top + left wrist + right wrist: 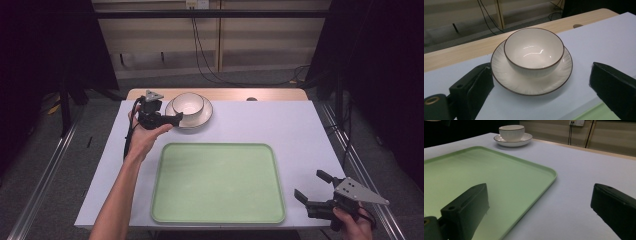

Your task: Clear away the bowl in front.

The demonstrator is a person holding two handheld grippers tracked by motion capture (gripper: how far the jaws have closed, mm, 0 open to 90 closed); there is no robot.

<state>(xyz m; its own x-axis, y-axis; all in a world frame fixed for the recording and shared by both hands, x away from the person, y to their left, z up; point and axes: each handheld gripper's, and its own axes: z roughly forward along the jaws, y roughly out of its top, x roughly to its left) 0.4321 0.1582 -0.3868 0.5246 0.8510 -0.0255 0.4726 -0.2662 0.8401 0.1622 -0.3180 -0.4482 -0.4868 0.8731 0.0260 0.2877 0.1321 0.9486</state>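
The left gripper (172,119) is wide open, and the bowl (534,50) on its plate (564,72) sits right in front of it. The right gripper (312,186) is open too, beside the green tray (217,182).

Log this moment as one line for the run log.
left gripper: open, at plate rim | bowl: on plate, empty | right gripper: open, beside green tray | tray: empty
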